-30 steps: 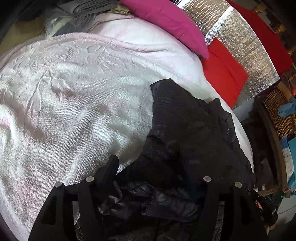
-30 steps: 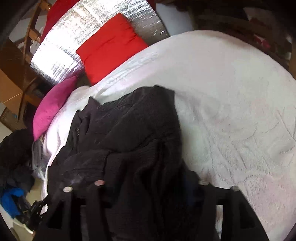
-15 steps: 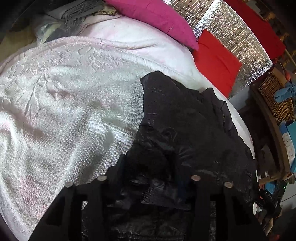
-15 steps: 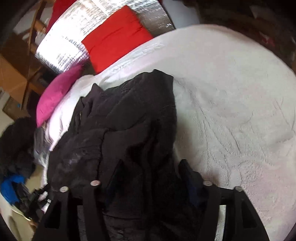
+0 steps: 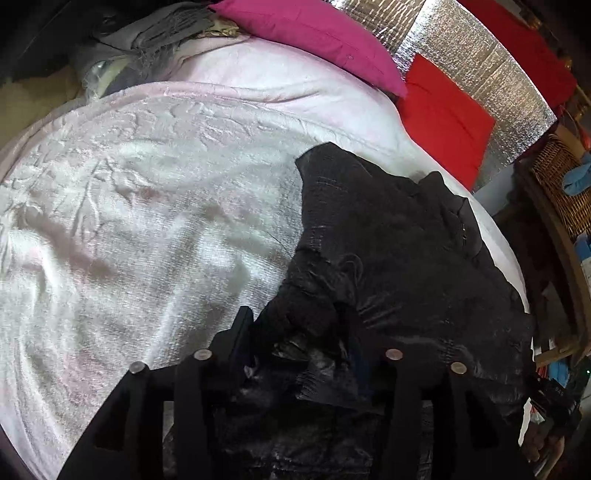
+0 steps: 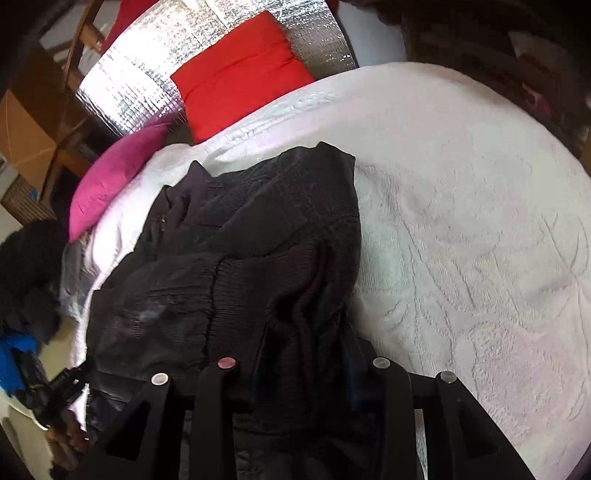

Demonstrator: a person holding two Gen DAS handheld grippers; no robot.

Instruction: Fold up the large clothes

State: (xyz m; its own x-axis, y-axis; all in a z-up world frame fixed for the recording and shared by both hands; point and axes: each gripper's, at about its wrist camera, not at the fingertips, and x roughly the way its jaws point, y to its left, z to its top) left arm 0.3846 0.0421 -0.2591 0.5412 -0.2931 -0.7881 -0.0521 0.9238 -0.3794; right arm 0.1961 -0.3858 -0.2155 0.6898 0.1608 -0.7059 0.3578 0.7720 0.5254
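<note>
A large black garment (image 5: 388, 240) lies crumpled on a white textured bedspread (image 5: 147, 221), along the bed's right side in the left wrist view. My left gripper (image 5: 299, 339) sits at its near edge. Its jaws are opening, with bunched shiny black fabric between them and the left fingertip (image 5: 244, 325) standing just clear at the cloth's edge. In the right wrist view the garment (image 6: 258, 221) covers the left half of the bedspread (image 6: 480, 221). My right gripper (image 6: 306, 347) is closing on a raised fold of it, and the fabric fills the gap between the fingers.
A pink cushion (image 5: 314, 29), a red cushion (image 5: 443, 114) and a silver foil panel (image 5: 472, 48) stand at the head of the bed. Grey clothes (image 5: 155, 40) lie at the far left. A wicker basket (image 5: 557, 184) stands beside the bed. Dark clothes (image 6: 26, 266) are heaped on the floor.
The left jaws narrowed onto the black fabric, then widened again. The right jaws have drawn steadily closer around a fold of the garment. Both hands stayed nearly in place.
</note>
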